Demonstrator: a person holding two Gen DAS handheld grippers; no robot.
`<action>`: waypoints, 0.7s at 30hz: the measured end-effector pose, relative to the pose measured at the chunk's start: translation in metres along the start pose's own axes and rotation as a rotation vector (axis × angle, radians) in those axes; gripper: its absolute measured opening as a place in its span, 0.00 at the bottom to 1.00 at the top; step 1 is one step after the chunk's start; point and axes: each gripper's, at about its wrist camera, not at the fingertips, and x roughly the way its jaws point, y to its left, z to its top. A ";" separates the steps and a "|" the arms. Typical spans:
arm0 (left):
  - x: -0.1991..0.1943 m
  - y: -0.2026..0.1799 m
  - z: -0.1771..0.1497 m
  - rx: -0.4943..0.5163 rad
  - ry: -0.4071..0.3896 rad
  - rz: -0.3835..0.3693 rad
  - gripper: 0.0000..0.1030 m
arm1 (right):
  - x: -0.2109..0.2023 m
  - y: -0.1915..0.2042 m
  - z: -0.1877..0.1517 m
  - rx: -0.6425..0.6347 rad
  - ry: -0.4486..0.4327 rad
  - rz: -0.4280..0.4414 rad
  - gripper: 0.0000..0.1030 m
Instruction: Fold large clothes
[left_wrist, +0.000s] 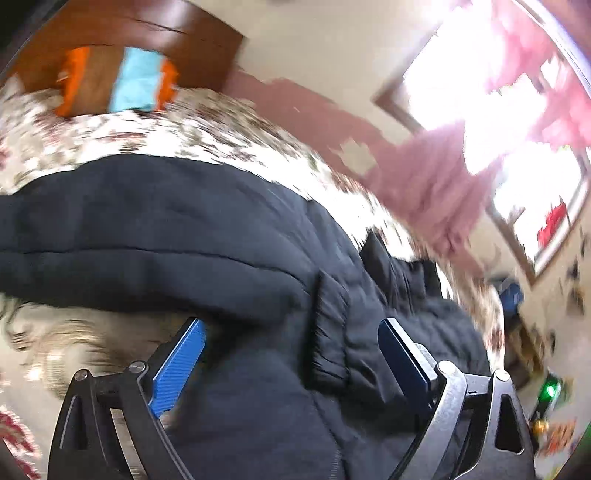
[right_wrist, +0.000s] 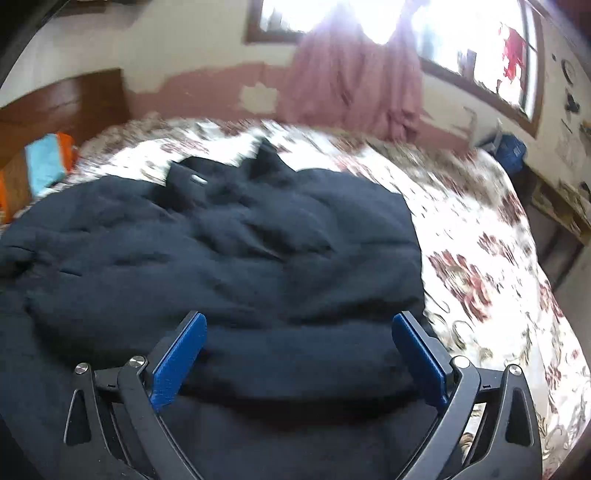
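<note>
A large dark navy padded jacket (left_wrist: 184, 236) lies on a floral bedspread (left_wrist: 155, 133). In the left wrist view my left gripper (left_wrist: 291, 332) is open, its blue pads wide apart over the jacket's near part, with a ribbed cuff (left_wrist: 328, 332) between them. In the right wrist view the jacket (right_wrist: 229, 243) is spread across the bed, collar at the far side. My right gripper (right_wrist: 299, 325) is open, its pads spread over the jacket's near edge. Neither gripper holds cloth. Both views are blurred.
A wooden headboard (left_wrist: 122, 33) with orange and light blue items (left_wrist: 136, 81) stands at the far left. A pink curtain (right_wrist: 354, 74) hangs by a bright window (right_wrist: 461, 40). The bedspread (right_wrist: 480, 240) lies bare to the right of the jacket. A dark cabinet (right_wrist: 554, 221) stands past the bed's right edge.
</note>
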 end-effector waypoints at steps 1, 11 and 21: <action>-0.006 0.010 0.002 -0.033 -0.019 0.010 0.93 | -0.009 0.017 0.005 -0.021 -0.011 0.034 0.96; -0.067 0.130 0.024 -0.370 -0.228 0.140 0.96 | -0.021 0.173 0.017 -0.157 -0.023 0.221 0.96; -0.062 0.185 0.015 -0.629 -0.253 0.211 0.96 | 0.011 0.245 0.027 -0.224 -0.007 0.108 0.96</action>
